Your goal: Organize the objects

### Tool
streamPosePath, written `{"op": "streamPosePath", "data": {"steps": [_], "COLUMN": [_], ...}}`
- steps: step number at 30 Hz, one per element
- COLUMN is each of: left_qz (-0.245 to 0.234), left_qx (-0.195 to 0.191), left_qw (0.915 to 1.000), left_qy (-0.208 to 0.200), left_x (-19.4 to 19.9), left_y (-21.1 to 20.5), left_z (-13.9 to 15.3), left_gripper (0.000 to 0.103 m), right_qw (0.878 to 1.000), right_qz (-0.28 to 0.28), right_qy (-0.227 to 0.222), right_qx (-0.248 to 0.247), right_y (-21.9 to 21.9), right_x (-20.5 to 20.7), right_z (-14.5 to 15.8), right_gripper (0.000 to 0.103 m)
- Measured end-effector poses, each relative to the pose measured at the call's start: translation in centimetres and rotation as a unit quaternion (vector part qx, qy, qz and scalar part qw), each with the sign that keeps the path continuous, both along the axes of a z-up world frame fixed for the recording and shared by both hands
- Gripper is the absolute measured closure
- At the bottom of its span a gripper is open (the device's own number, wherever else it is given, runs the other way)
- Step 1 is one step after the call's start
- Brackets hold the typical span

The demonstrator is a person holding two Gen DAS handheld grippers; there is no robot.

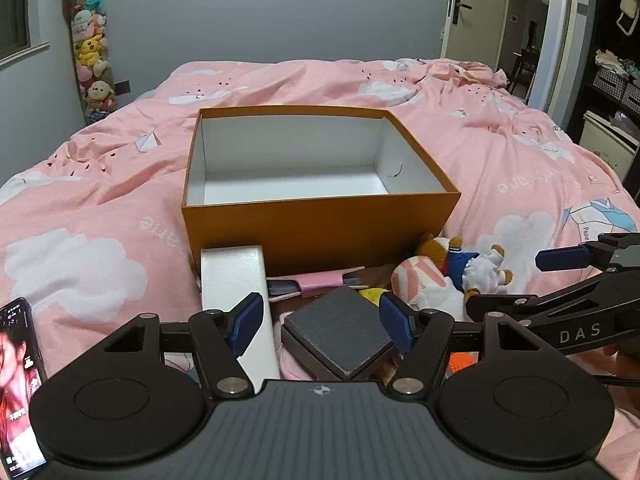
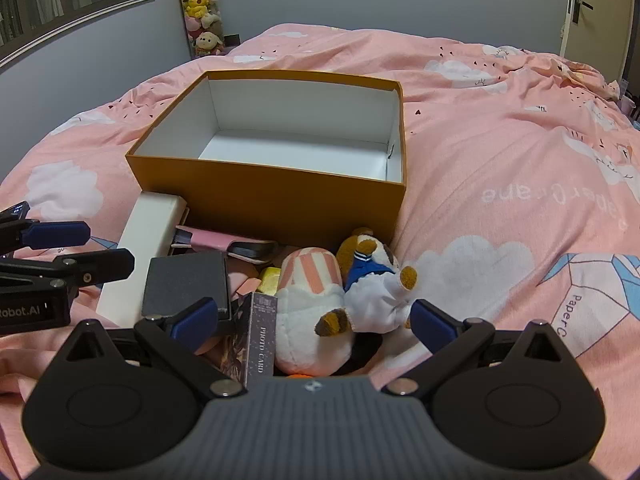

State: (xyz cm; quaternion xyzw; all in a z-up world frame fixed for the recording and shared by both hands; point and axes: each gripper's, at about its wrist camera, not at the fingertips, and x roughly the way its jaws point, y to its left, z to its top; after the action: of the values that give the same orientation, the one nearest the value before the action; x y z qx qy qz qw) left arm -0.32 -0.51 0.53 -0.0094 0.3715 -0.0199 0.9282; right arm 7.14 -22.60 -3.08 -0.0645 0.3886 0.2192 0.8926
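A: Which item served as the landmark on the pink bedspread [image 1: 100, 200]?

B: The open orange box [image 1: 320, 224], its white interior holding nothing visible. All positions below were read against it, from left to right.

A: What lay furthest left?

B: A lit smartphone [image 1: 20, 380], well to the near left of the box at the edge of the left wrist view. Next came a long white box [image 1: 236, 284], its far end touching or just short of the orange box's near wall at the left corner.

A: And in front of the near wall?

B: A pink case with dark card stacks [image 2: 224, 242] lay along that wall. Nearer the cameras sat a dark grey square box [image 1: 340, 332], and beside it a slim pack printed "PHOTO CARD" [image 2: 262, 340]. A small yellow item [image 2: 270, 280] showed behind them; what it was could not be told.

A: Towards the right corner?

B: A pink-striped white plush [image 2: 312, 304] and, touching it, a bear plush in a blue sailor outfit [image 2: 372, 276], both just before the box's near right corner.

A: The state of the tools?

B: The left gripper [image 1: 322, 324] was spread apart, released, with the grey square box between its fingers but not pressed. The right gripper [image 2: 316, 320] was spread fully, released, with both plush toys lying between its blue pads [image 2: 432, 324], ungrasped.
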Motion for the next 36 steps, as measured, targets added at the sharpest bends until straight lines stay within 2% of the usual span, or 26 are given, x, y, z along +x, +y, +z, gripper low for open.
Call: {"op": "streamPosePath", "data": {"steps": [36], "left_qz": [0.002], "left_qx": [0.006], "left_qw": [0.9998], "left_qy": [0.018], "left_x": [0.16], "left_y": [0.13], "left_z": [-0.75], "left_gripper": [0.025], "right_qw": [1.0], "right_qz": [-0.005], "right_qy": [0.006], "right_qx": [0.0], "right_y": [-0.3], "right_x": [0.16], "right_z": [0.16], "right_gripper": [0.001]}}
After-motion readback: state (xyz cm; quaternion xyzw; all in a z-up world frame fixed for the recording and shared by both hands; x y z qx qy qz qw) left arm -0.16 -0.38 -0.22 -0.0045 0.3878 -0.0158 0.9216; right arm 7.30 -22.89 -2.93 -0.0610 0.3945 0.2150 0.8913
